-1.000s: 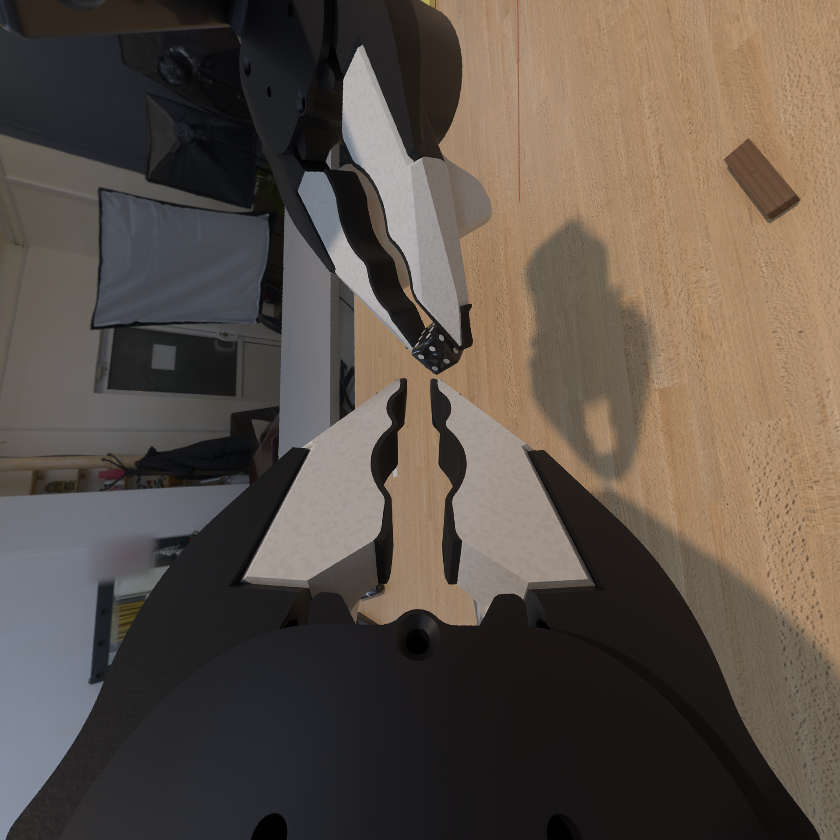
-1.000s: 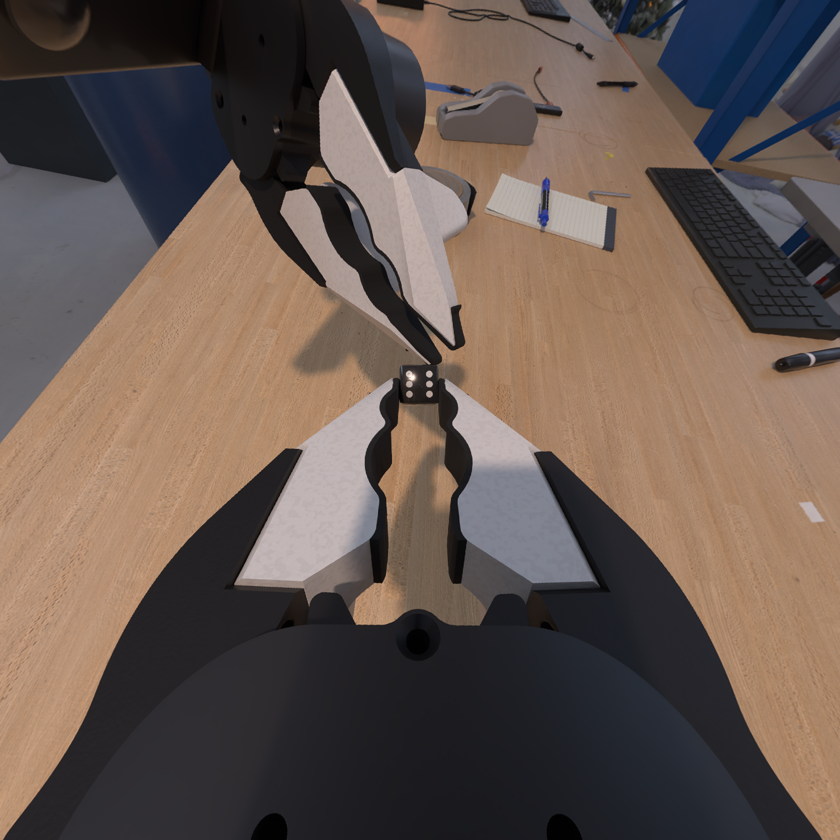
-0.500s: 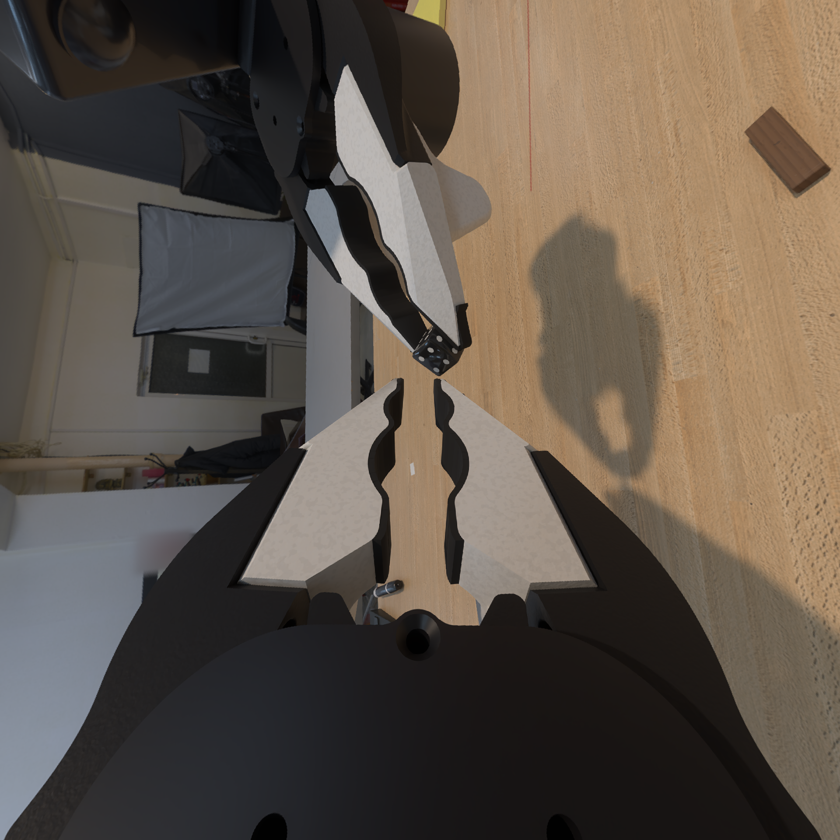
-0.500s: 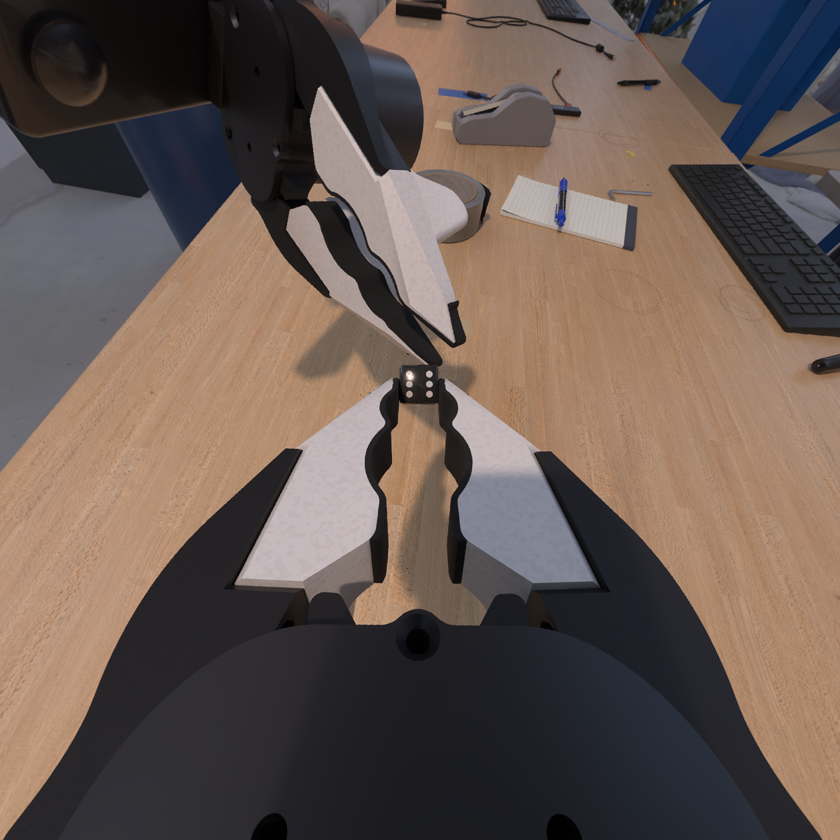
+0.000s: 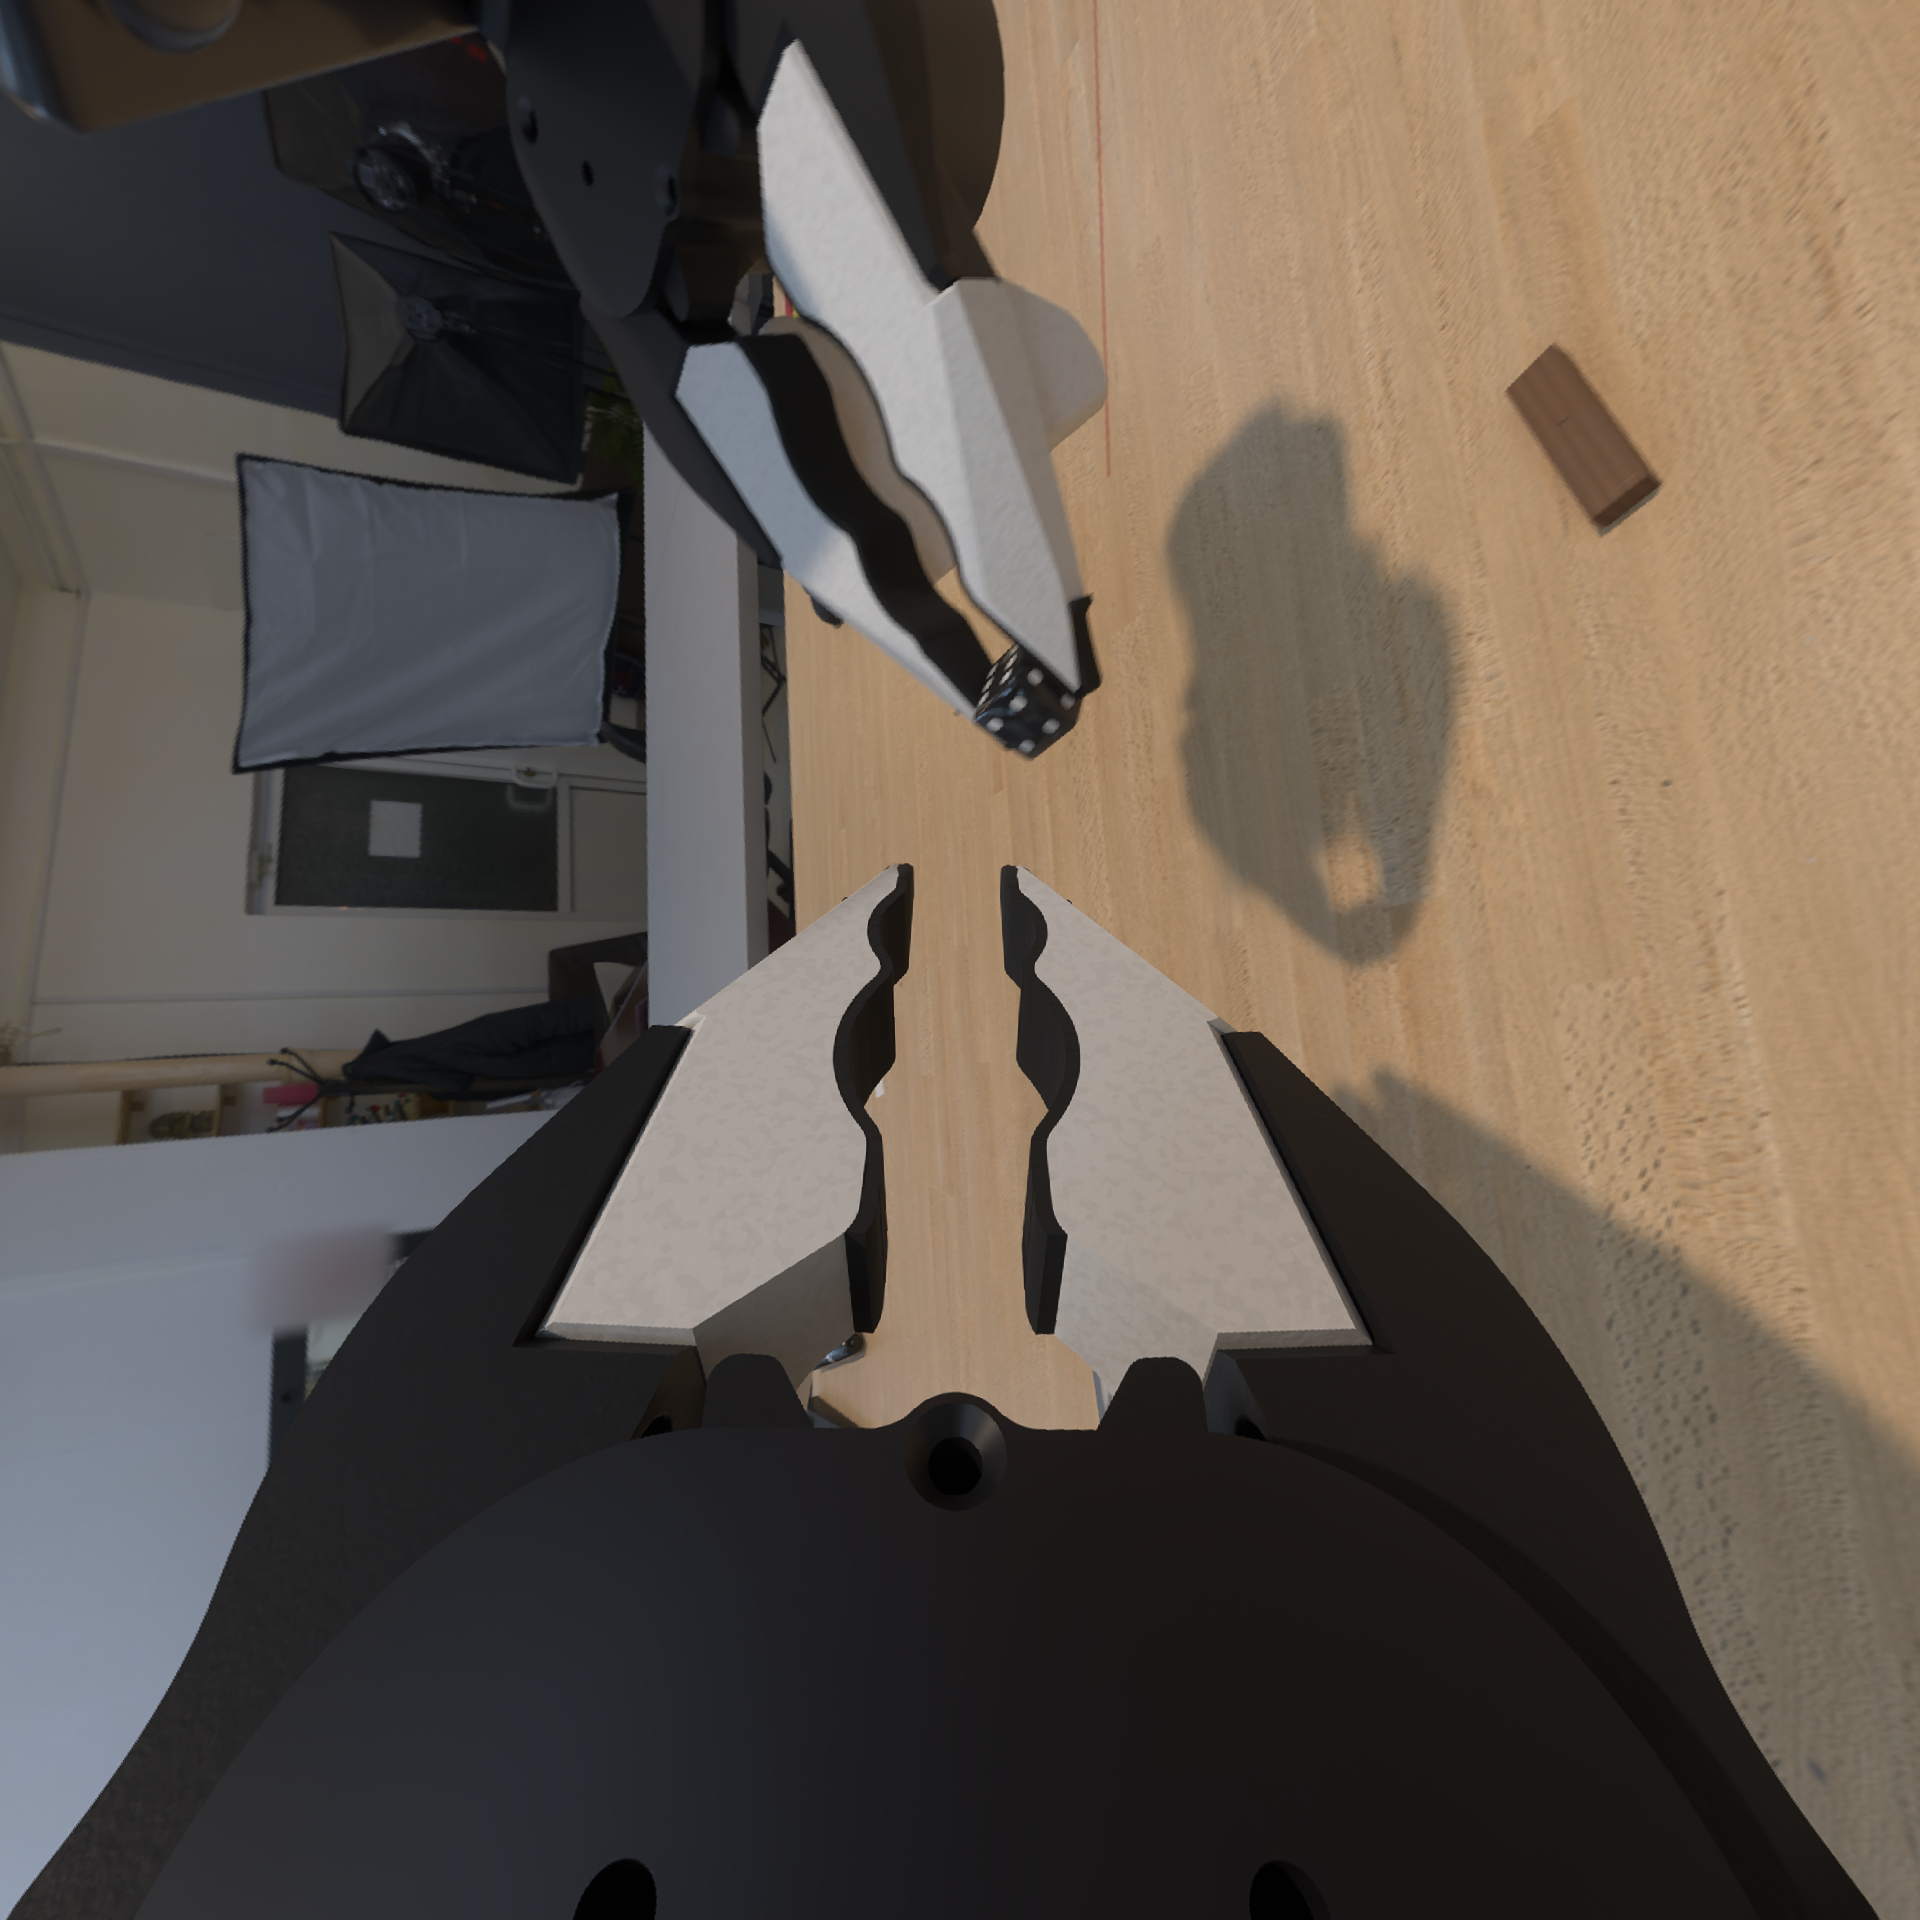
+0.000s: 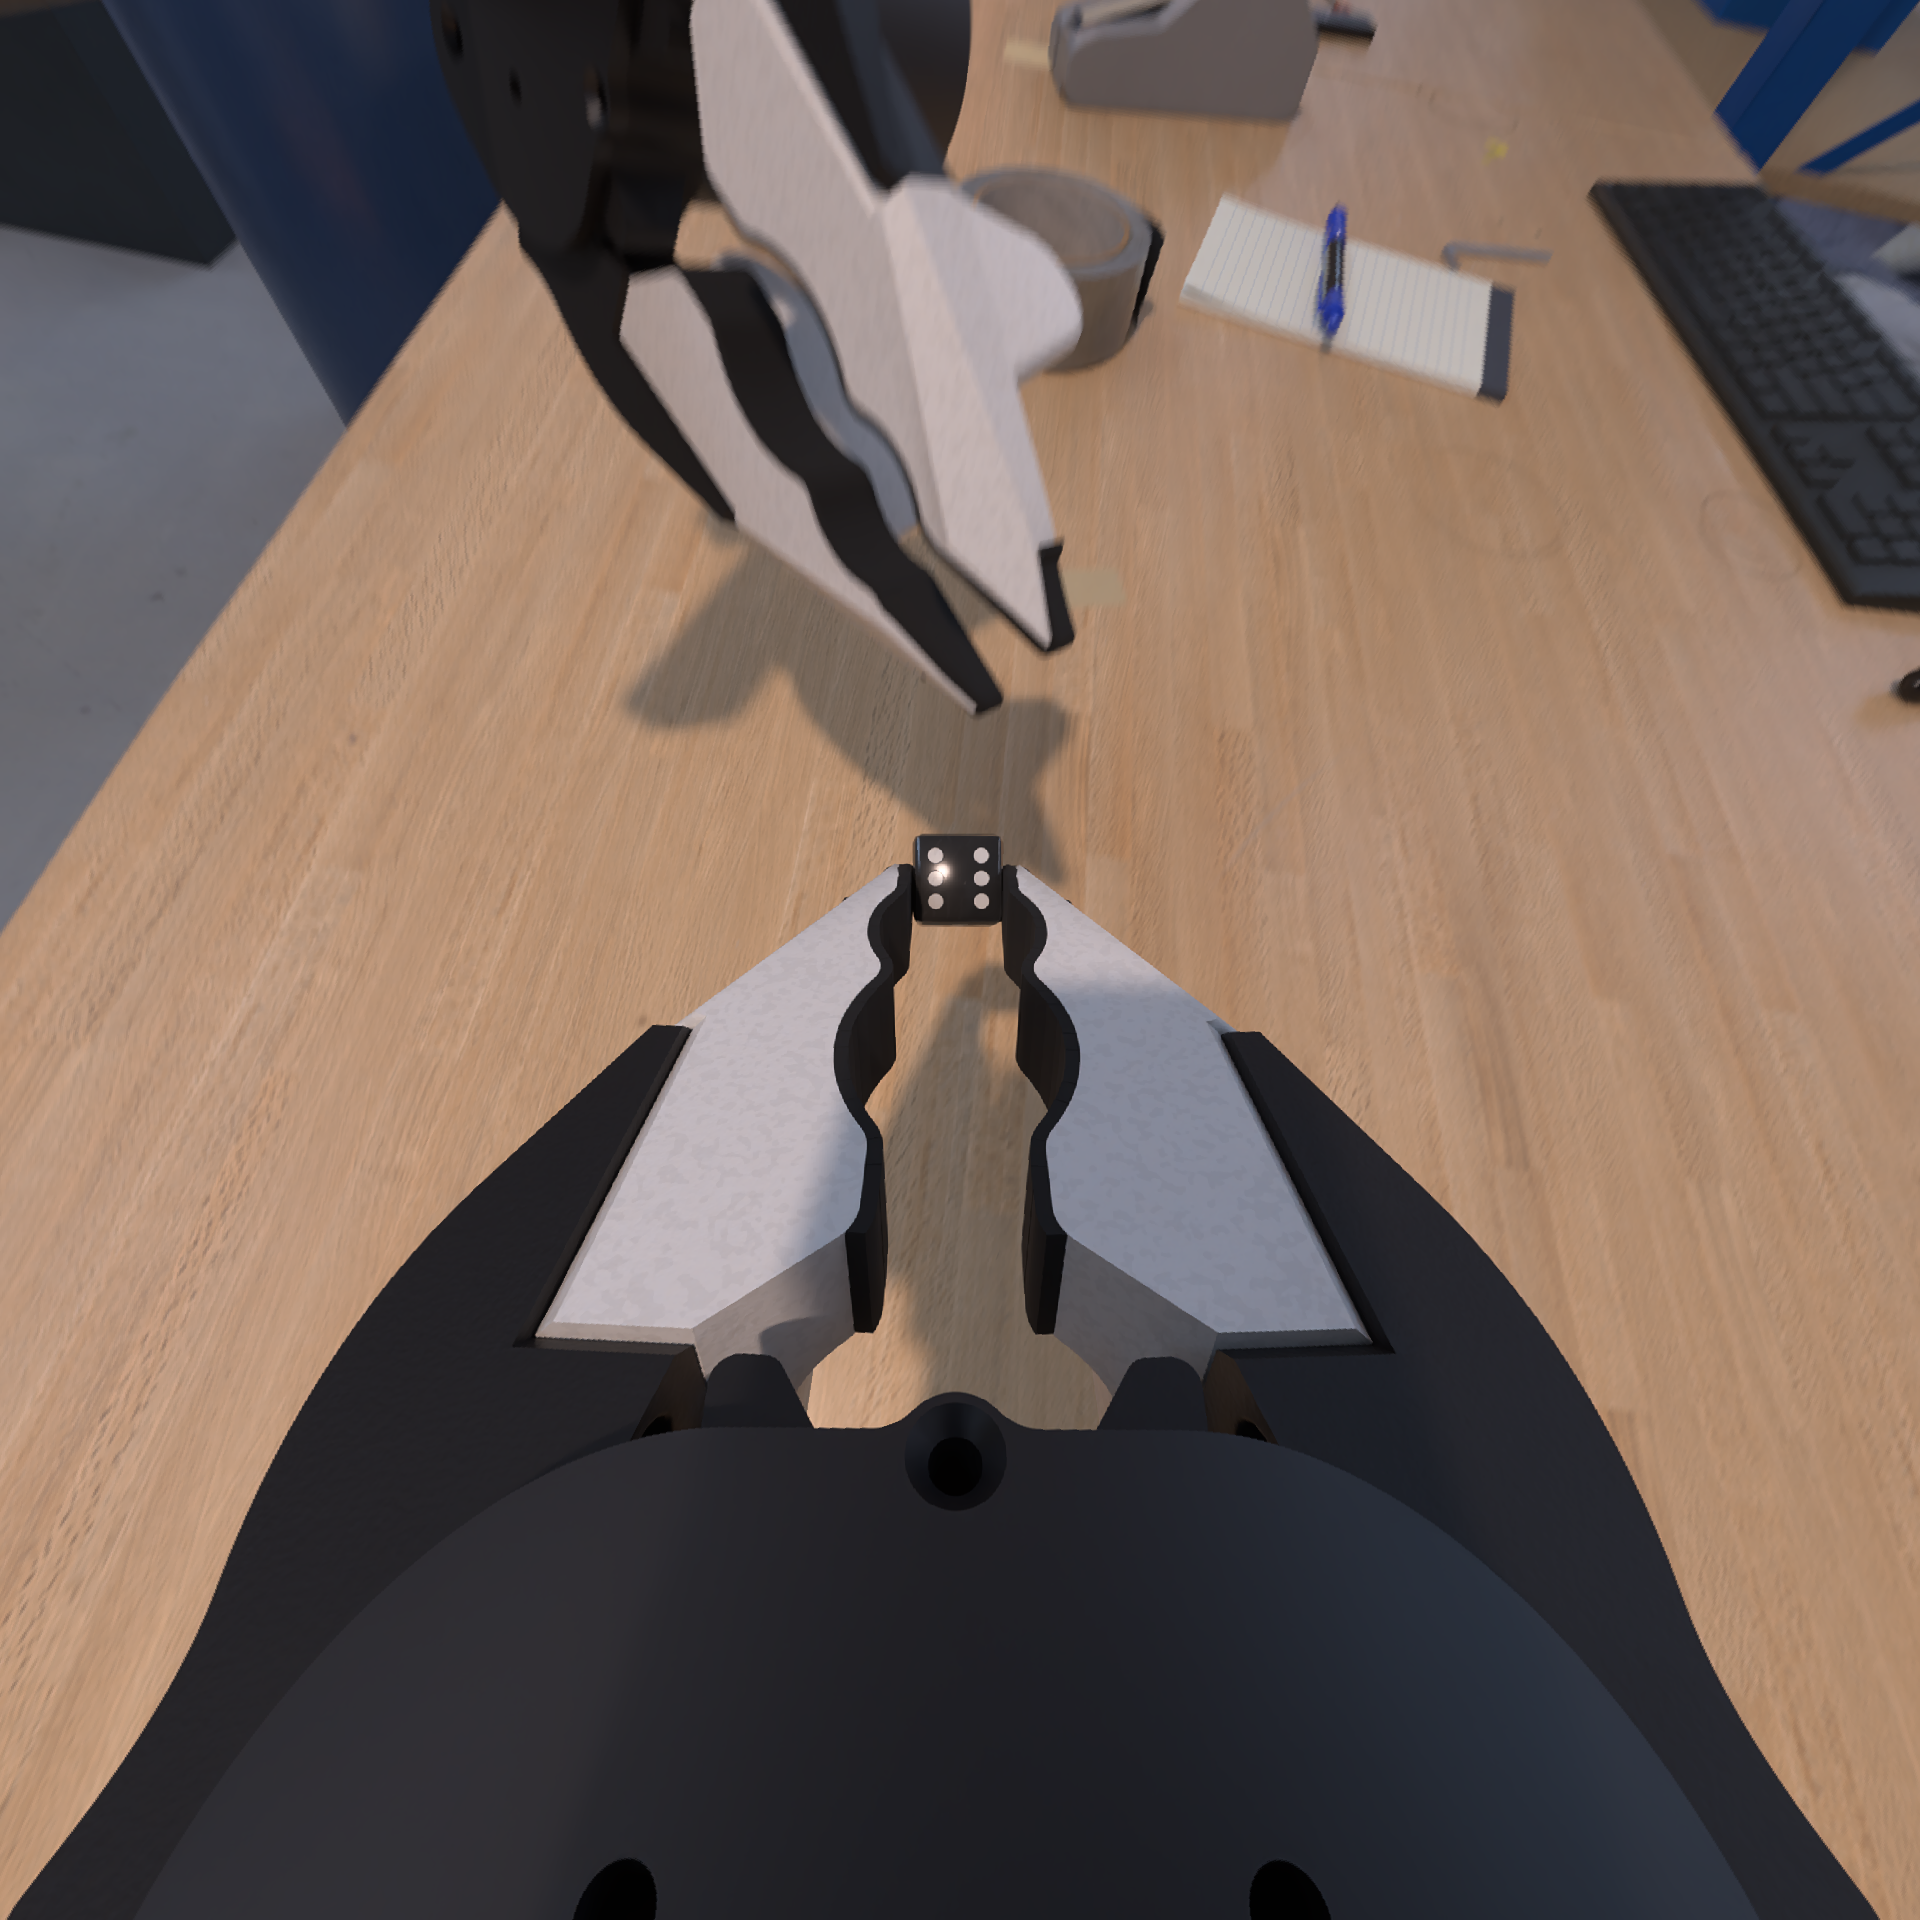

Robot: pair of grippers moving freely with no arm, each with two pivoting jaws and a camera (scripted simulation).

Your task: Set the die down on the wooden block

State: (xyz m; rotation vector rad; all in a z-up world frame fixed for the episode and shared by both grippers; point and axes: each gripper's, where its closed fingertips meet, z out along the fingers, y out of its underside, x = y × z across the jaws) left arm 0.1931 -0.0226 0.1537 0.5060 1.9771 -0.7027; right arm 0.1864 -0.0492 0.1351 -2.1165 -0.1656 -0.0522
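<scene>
Right gripper (image 6: 956,883) is clamping the small black white-pipped die (image 6: 957,879) at its fingertips, above the light wooden surface (image 6: 416,831). Past the die, left gripper (image 6: 1023,665) is hovering slightly parted, empty. Dark brown wooden block (image 5: 1581,448) is lying well beyond the die.

No legible text anywhere.

A notepad (image 6: 1351,296) with a pen (image 6: 1332,265) on it lies between tape roll (image 6: 1101,260) and keyboard (image 6: 1766,374). The wooden block (image 5: 1581,453) sits alone, well in from the tabletop (image 6: 1351,935) edges.
</scene>
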